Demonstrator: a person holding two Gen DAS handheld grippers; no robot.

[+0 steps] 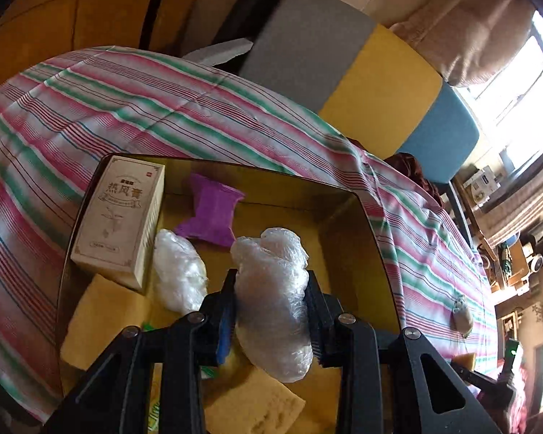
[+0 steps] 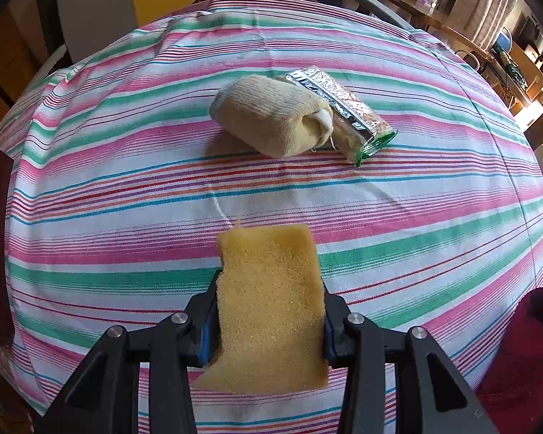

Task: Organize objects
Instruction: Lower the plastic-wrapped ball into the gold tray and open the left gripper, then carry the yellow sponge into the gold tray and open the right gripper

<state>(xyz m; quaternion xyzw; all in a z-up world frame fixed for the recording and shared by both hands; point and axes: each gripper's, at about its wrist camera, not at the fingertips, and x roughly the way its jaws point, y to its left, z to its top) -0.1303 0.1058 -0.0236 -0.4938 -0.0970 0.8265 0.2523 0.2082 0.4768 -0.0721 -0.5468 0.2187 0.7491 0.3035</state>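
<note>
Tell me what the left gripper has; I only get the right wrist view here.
Observer: The left gripper is shut on a crumpled clear plastic bag, above a yellow-lined box.
Operator: List what is in that box.
Observer: A cream carton, a purple wrapper, a second plastic bag and yellow sponges.
Operator: Say where the box sits.
Observer: On the striped cloth, with a grey, yellow and blue seat beyond the far edge.
</note>
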